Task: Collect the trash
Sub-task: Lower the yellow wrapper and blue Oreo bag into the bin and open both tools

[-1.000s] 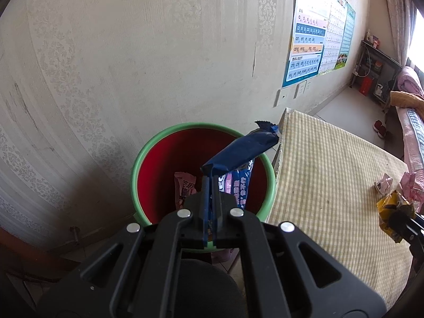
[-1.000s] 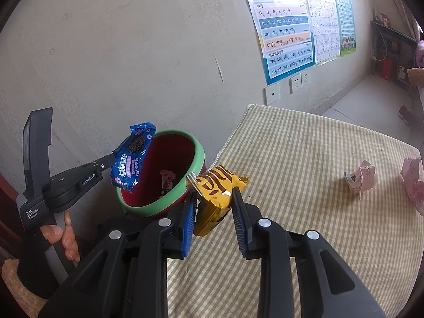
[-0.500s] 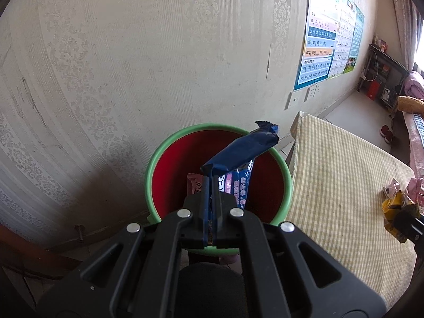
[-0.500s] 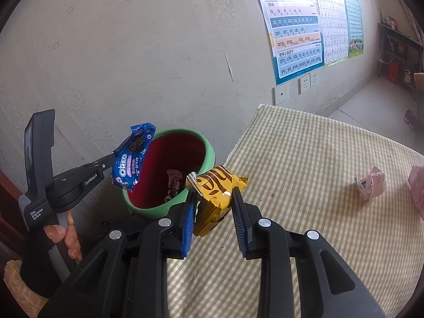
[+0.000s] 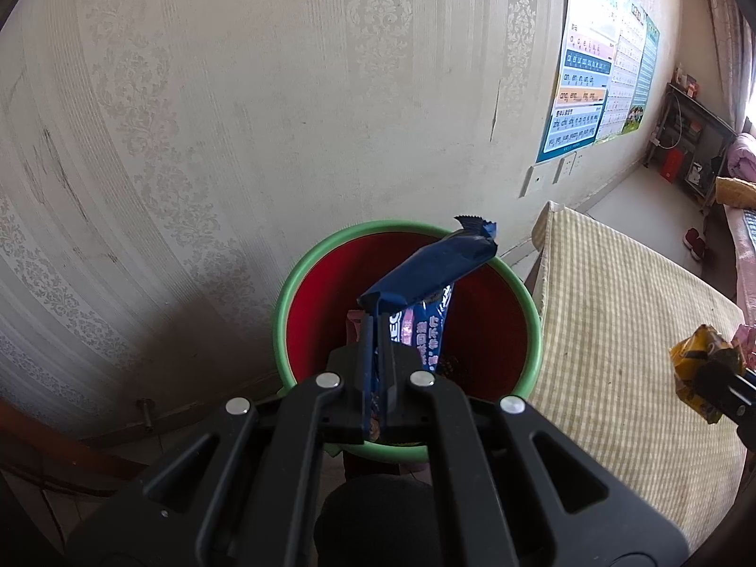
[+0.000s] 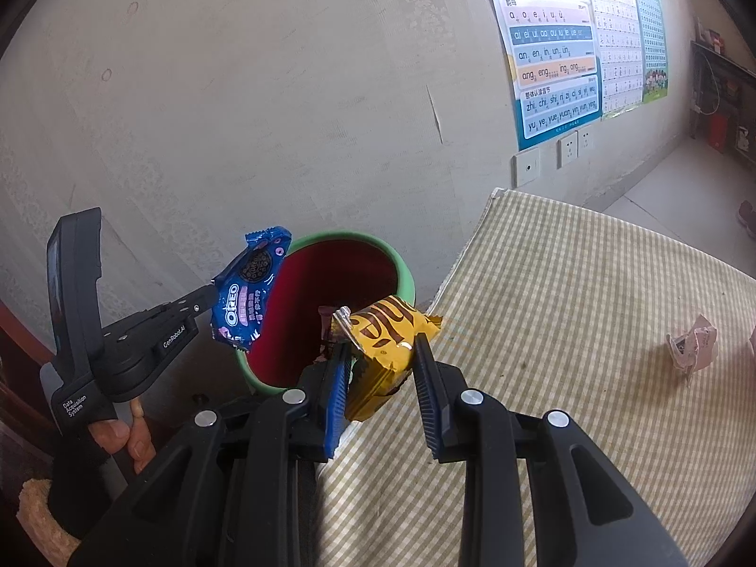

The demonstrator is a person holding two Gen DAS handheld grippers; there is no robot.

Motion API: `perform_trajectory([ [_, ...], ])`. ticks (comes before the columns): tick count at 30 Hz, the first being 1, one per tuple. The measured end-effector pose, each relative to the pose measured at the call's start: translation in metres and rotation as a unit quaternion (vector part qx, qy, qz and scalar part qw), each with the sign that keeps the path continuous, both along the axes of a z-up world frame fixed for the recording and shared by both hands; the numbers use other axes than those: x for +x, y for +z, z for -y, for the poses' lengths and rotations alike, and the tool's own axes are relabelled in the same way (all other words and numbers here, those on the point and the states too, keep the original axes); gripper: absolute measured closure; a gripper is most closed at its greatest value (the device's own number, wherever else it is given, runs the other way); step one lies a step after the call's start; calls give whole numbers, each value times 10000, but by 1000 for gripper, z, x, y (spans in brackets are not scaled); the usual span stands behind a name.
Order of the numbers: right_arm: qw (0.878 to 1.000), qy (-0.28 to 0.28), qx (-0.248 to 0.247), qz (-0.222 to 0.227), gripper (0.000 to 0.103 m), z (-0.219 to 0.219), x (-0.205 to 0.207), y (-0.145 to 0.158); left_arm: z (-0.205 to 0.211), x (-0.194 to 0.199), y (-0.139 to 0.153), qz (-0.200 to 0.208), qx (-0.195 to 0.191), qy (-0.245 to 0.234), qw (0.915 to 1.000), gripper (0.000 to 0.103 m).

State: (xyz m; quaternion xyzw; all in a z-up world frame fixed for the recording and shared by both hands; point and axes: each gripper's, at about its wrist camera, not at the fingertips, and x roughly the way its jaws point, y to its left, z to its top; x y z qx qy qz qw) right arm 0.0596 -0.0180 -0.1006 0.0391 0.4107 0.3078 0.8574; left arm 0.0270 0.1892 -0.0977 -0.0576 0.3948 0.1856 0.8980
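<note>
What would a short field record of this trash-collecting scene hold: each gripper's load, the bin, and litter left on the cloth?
left gripper: shut on blue Oreo biscuit wrapper, held over the bin
right gripper: shut on crumpled yellow snack wrapper, near the bin rim
bin: green-rimmed red plastic bucket by the wall, a wrapper already inside
left on cloth: crumpled pink wrapper on checked yellow tablecloth

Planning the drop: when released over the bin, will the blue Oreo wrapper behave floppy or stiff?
The blue Oreo wrapper is probably light and floppy: it bends over above the left claw. Glossy film looks slippery. It may flutter into the bin.
</note>
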Motion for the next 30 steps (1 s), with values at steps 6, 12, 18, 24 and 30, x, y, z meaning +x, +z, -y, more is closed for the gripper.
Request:
perform_trajectory([
  [6,9999,109,-8,-56,75,-15,5,-3,-9,3,-3,-11,-62,39,10000,102],
  [12,9998,182,-15,-98,75,-27,10,-5,-18,5,-5,-3,-139,83,9999,102],
  [18,9995,276,-41,-123,75,-41,17,-4,-27,9,-8,-14,-243,132,9996,102],
  [24,9990,404,-116,-135,75,-57,24,-3,-36,8,-14,-86,-327,252,9991,102],
  [30,9984,498,-147,-230,75,-66,32,-7,-42,11,-19,-121,-360,307,9988,102],
])
